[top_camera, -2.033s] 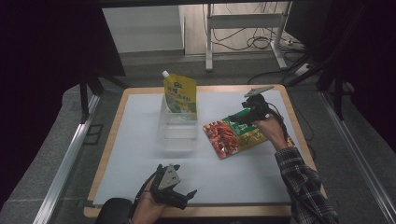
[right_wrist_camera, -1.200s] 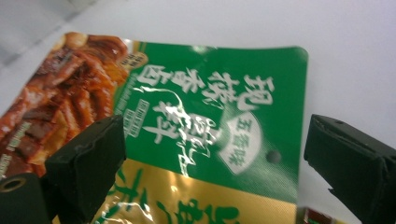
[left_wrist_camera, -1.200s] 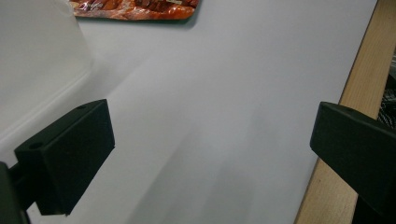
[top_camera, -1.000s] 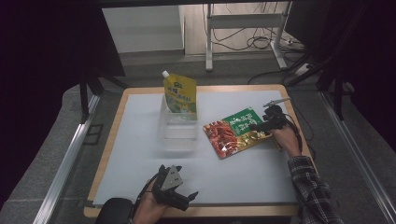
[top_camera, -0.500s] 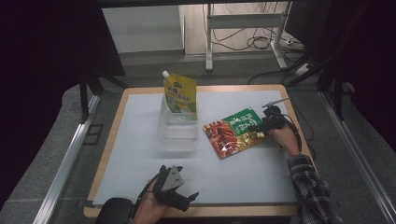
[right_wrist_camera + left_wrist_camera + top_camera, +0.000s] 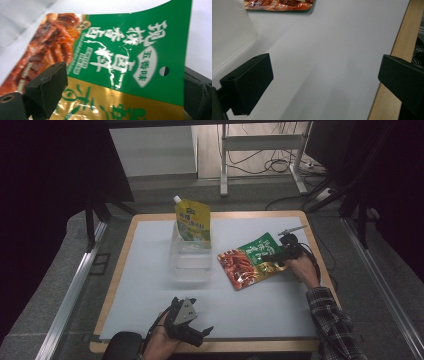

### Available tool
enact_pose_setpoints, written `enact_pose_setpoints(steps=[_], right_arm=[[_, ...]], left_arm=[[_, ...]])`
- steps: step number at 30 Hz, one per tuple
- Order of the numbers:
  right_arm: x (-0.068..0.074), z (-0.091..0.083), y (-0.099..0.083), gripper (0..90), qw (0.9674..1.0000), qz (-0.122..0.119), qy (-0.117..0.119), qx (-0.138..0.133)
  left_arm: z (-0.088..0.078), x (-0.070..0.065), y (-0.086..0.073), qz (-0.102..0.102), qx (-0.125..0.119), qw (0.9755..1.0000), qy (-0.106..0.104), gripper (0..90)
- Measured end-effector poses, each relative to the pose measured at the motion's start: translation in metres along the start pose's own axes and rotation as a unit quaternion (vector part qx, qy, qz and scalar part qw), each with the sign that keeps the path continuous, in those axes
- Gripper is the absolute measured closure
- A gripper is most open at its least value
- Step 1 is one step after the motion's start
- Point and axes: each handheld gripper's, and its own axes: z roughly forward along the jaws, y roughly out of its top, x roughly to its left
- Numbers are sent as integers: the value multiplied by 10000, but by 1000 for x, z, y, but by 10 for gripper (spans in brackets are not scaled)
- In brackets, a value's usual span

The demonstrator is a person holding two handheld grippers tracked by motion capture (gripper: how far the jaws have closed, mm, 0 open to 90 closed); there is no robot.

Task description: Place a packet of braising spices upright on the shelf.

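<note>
A green, red and gold snack pouch (image 6: 248,261) lies flat on the white mat, right of centre. My right gripper (image 6: 274,256) is at the pouch's right edge, pointing left. In the right gripper view the right gripper (image 6: 122,85) is open wide, and the pouch (image 6: 125,50) spreads between and beyond its jaws. A yellow spout pouch (image 6: 192,220) stands upright at the far end of a clear plastic box (image 6: 189,262). Near the front edge my left gripper (image 6: 202,335) rests open. In its own view the left gripper (image 6: 324,75) has only bare mat between its jaws.
The white mat (image 6: 140,285) covers a wooden table (image 6: 116,270). The wooden edge (image 6: 392,62) runs along the right of the left gripper view, with the clear box wall (image 6: 229,30) at the left. Metal rails and cables lie on the floor around the table.
My right gripper has drawn back rightward from over the snack pouch to its right edge, uncovering the green top. The left gripper has barely shifted.
</note>
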Motion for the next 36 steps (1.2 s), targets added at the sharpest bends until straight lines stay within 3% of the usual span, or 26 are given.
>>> enact_pose_setpoints(steps=[3,5,10,11,12,13,14,15,16,17,19,21,22,24,36], right_arm=[[3,0,0,63,9999,117,119,-17],[4,0,0,62,9992,337,190,-19],[3,1,-2,73,9989,373,241,115],[4,2,-2,105,9990,385,159,147],[5,2,-2,234,9993,303,-13,208],[5,2,-2,234,9993,303,-13,208],[7,1,-2,319,9992,251,-192,231],[8,-1,-3,494,9990,157,-368,192],[8,-1,-3,494,9990,157,-368,192],[10,-3,-3,629,9987,149,-460,128],[12,-4,-2,678,9983,82,-559,129],[15,-5,-3,782,9969,-25,-768,140],[15,-5,-3,782,9969,-25,-768,140],[16,-6,-4,871,9961,-81,-873,98],[26,-30,4,888,9968,-175,-676,-380]], left_arm=[[0,-1,0,33,14,10000,-4,0],[1,-1,1,44,8,10000,-10,0],[1,-1,1,54,17,10000,-13,0],[1,-1,1,57,16,10000,-13,0],[1,-2,1,61,19,10000,-13,0],[1,-2,1,61,19,10000,-13,0],[1,-2,1,64,24,10000,-16,0],[1,-2,1,65,24,10000,-15,0],[1,-2,1,66,24,10000,-15,0],[1,-2,1,70,26,10000,-8,0],[1,-2,1,73,27,10000,-10,0],[1,-2,1,80,31,10000,-12,0],[1,-2,1,79,28,10000,-9,0],[1,-2,1,80,24,10000,-4,0],[0,-2,1,85,-1,10000,25,0]])
